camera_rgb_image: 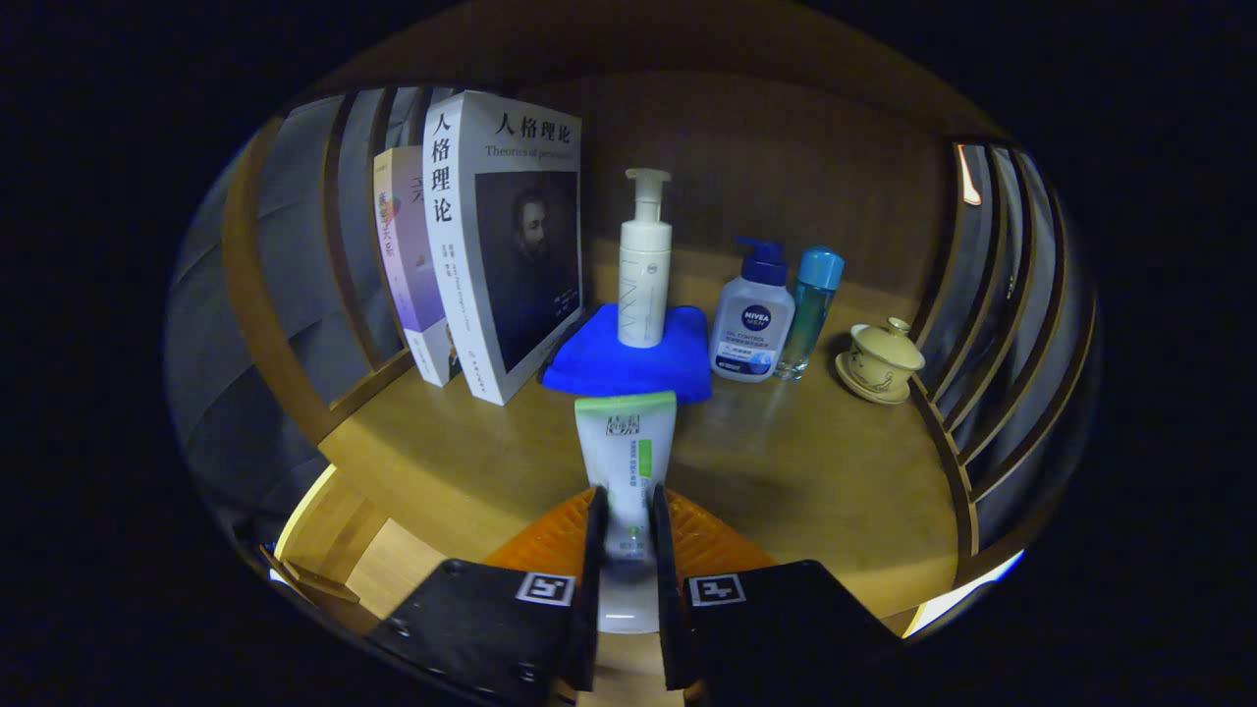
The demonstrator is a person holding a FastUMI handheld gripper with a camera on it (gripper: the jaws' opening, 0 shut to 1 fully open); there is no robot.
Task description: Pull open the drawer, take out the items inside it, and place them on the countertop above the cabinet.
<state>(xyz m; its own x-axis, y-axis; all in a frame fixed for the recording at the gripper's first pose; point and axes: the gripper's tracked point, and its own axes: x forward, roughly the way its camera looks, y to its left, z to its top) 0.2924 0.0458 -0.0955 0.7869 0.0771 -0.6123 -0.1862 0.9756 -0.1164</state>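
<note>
My gripper (626, 535) is shut on a white tube with a green band (627, 447), both fingers pressing its lower part. The tube sticks forward from between the fingers, its flat crimped end toward a folded blue cloth (628, 365). It hangs over the wooden countertop (815, 471). Whether the tube touches the wood cannot be told. A white pump bottle (644, 265) stands on the blue cloth just beyond the tube.
Two upright books (491, 255) lean at the back left. To the right of the cloth stand a white bottle with a blue pump (753, 319), a slim teal bottle (811, 309) and a lidded cream cup on a saucer (881, 361). Slatted wooden sides (992, 324) flank the countertop.
</note>
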